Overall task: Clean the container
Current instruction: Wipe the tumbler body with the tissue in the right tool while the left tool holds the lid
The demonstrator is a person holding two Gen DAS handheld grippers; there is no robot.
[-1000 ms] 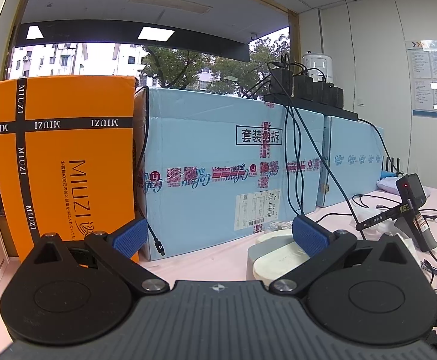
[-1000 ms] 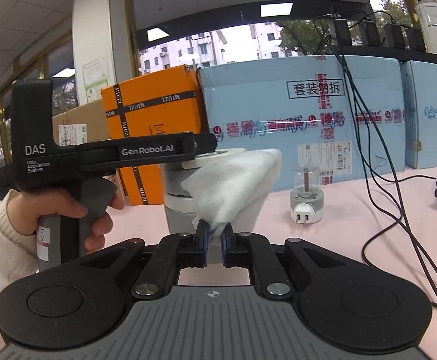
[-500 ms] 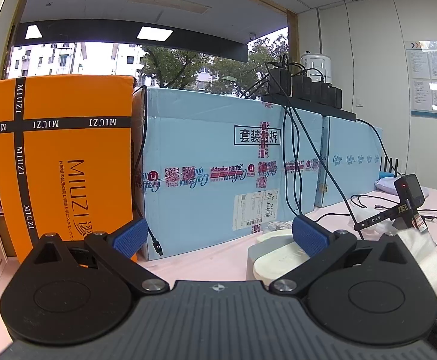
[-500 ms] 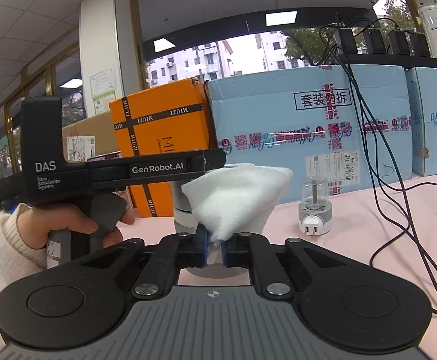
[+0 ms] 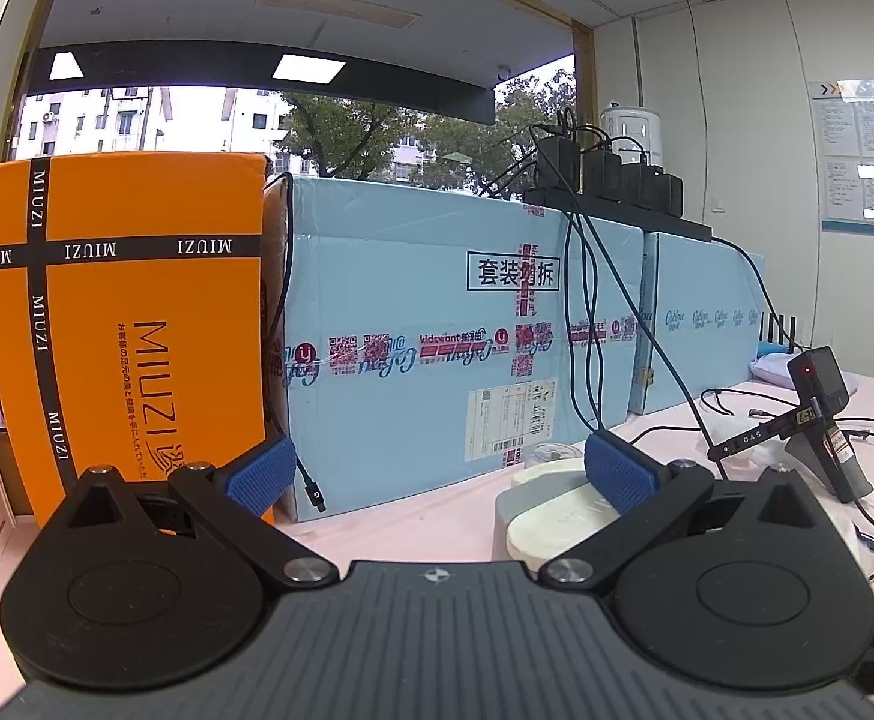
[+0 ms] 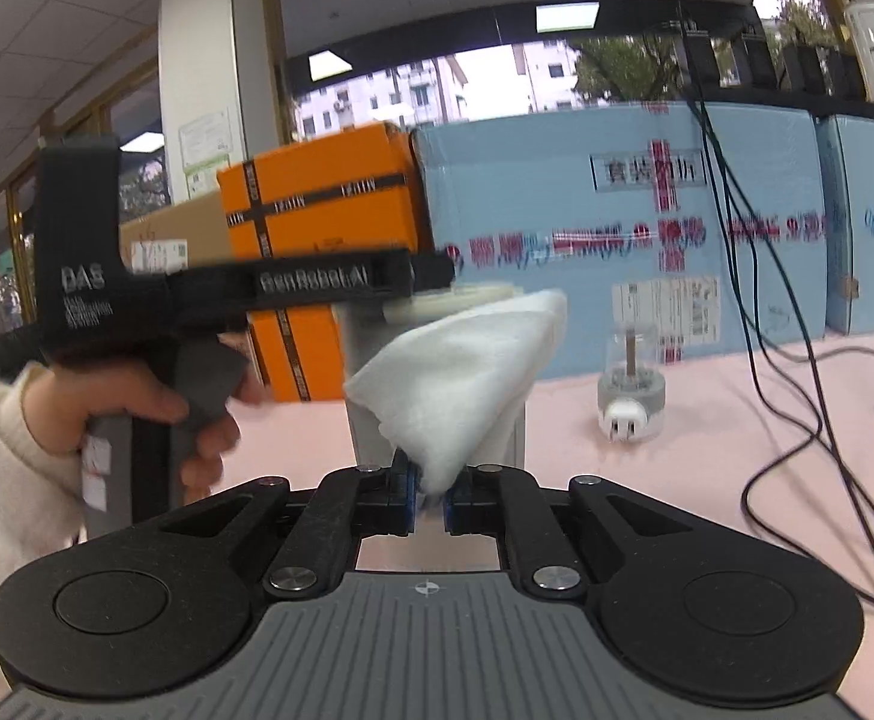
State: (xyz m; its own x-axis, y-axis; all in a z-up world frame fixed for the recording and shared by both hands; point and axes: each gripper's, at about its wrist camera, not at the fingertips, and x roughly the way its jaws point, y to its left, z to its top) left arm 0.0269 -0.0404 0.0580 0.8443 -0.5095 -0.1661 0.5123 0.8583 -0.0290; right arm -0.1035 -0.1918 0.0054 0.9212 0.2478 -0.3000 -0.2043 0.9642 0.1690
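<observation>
I see one container [image 6: 371, 384] (half hidden), one cloth [image 6: 467, 372] pinched by my right gripper [image 6: 431, 501], my left gripper [image 5: 437, 474] spread wide.

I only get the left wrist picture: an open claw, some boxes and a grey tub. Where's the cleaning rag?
Observer: The right claw is shut on a white cloth, pinching its lower corner.
Visitor: Is it on the tub?
Observer: The cloth hangs in front of the grey container, at its side. Blur hides whether they touch.
Visitor: Who holds the claw I'm looking along?
Observer: A hand in a cream sleeve grips the handle of the left claw.
</observation>
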